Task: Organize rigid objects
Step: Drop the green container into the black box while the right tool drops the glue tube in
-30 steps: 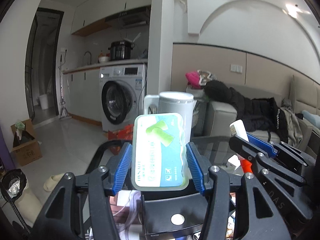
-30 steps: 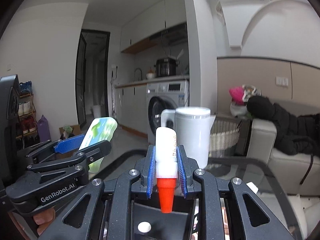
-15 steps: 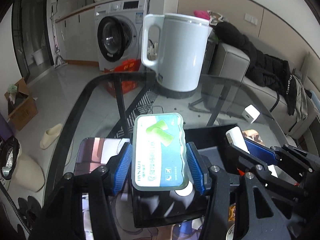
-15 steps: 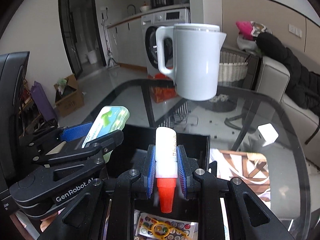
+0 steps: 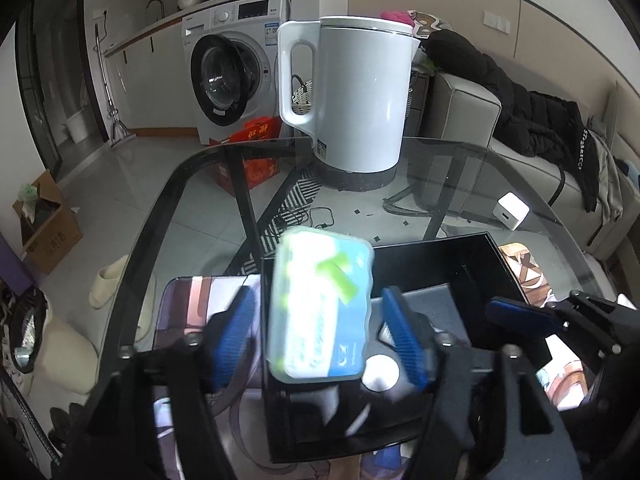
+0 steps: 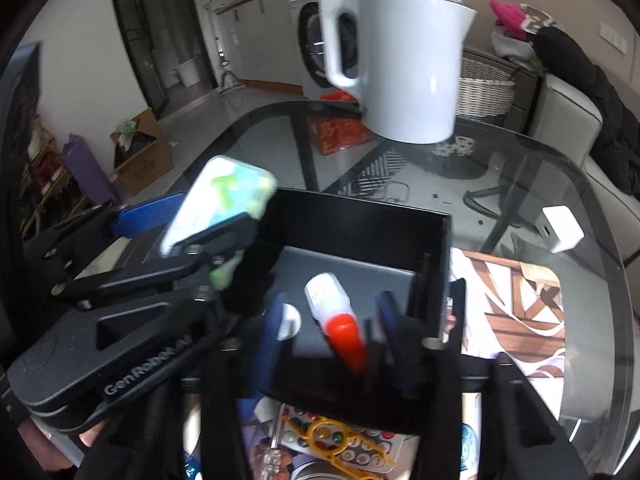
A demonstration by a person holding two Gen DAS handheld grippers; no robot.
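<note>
Setting: glass counter with a white kettle at the back and a black box in front of you.
Progress: nothing settled in the box yet, by the look of it; both items seem mid-drop.
Left gripper: jaws spread, clear of the green-and-white tin, which hangs tilted between them over the box's left wall.
Right gripper: jaws apart; the orange-capped tube sits loose between them, above the box floor.
</note>
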